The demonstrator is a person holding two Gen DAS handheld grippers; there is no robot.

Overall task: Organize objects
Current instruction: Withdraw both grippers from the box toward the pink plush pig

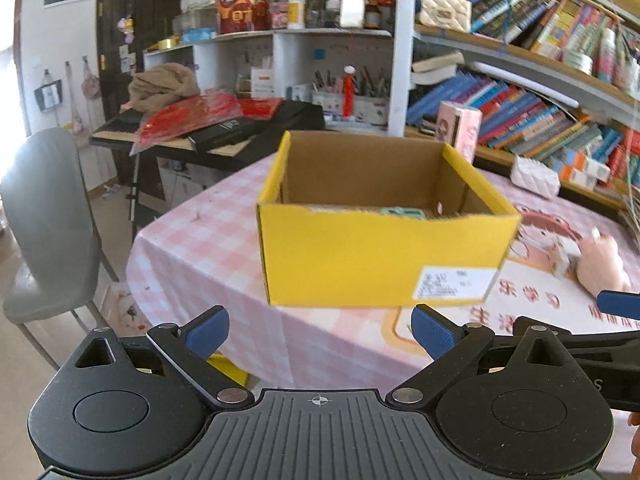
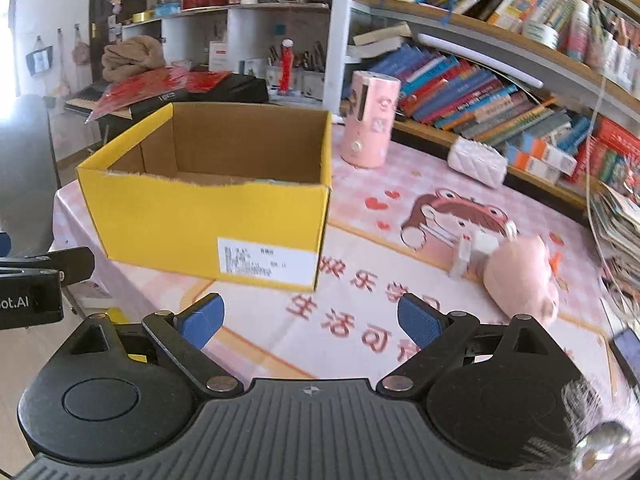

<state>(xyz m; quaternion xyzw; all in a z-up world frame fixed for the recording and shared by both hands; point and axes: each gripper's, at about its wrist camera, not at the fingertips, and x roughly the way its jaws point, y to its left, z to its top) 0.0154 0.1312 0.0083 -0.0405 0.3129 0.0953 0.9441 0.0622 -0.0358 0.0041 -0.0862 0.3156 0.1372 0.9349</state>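
Each wrist view looks forward along its spread blue fingers, low over the table's near edge. Both share the yellow box (image 1: 384, 236) (image 2: 208, 208) ahead and the bookshelf (image 1: 520, 92) (image 2: 480, 80) beyond.

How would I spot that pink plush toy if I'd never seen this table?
Find the yellow cardboard box on the pink checked tablecloth. To its right, past the printed cartoon frog, lies the pink plush toy. It is the only soft, rounded thing there, with a white tag at its side.
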